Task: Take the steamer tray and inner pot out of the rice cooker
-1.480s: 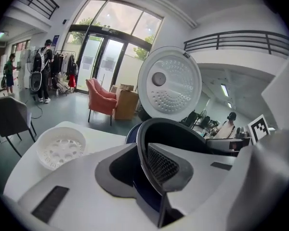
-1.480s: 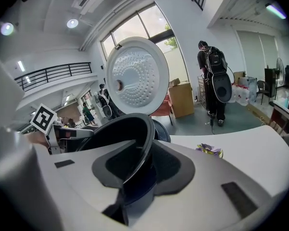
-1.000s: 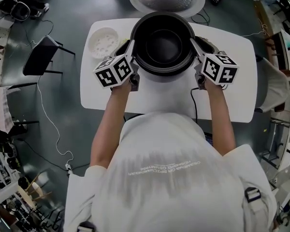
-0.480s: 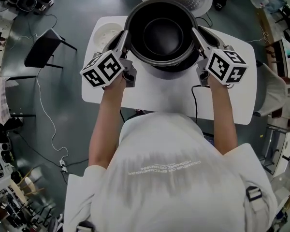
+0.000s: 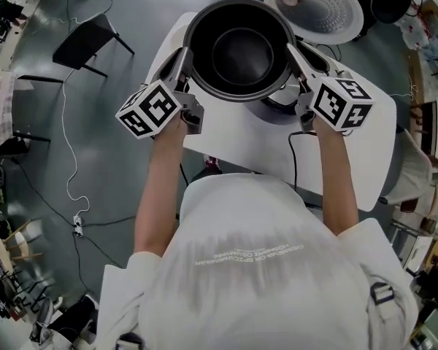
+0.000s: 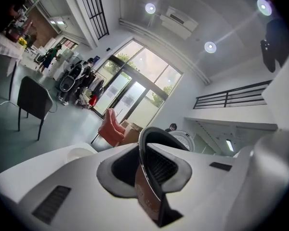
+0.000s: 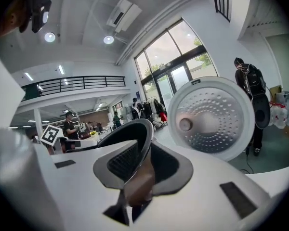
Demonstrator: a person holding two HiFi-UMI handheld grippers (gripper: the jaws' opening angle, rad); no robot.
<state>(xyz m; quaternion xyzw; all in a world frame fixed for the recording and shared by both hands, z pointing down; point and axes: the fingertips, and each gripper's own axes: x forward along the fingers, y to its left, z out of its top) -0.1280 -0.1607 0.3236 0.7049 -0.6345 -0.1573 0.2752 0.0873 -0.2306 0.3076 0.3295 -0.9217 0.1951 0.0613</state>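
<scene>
The black inner pot hangs in the air above the white table, empty inside. My left gripper is shut on the pot's left rim, and its jaws have just closed a little further. My right gripper is shut on the right rim; its jaws have just eased slightly, pads still on the rim. The rice cooker's body shows under the pot's right side, its perforated lid standing open behind. A pale round shape on the table may be the steamer tray; the head view hides it.
A black cable runs across the table toward the person. A dark chair stands on the floor at the left. The open lid stands close beyond my right gripper. People and furniture fill the far room.
Both grippers have lifted the inner pot up and out of the cooker. It now sits higher and farther left, with the cooker body exposed underneath.
</scene>
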